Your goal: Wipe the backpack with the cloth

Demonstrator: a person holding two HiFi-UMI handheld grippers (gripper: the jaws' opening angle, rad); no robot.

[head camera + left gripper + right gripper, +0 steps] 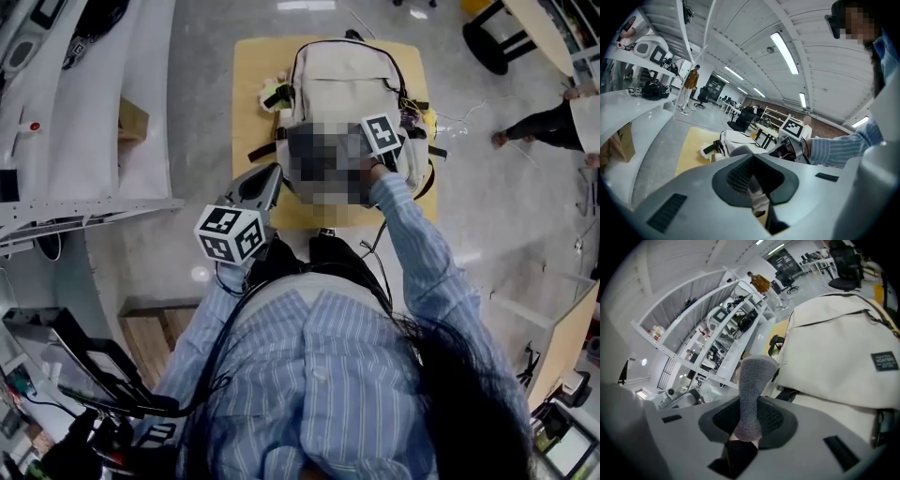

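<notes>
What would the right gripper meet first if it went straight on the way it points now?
Probably the cream fabric backpack, near its side edge; the grey fleecy cloth pinched in the fingers of the right gripper would touch first. Depth is unclear.

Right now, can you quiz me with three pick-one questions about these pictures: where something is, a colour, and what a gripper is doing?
1. Where does the backpack lie? A on the floor; B on the table; C on a shelf.
2. What colour is the cloth? A red; B green; C grey.
3. The right gripper is: A shut on the cloth; B open, empty; C shut on a strap.
Answers: 1 B, tabletop shows around it. 2 C, it looks fuzzy grey. 3 A, its jaws clamp the cloth.
</notes>
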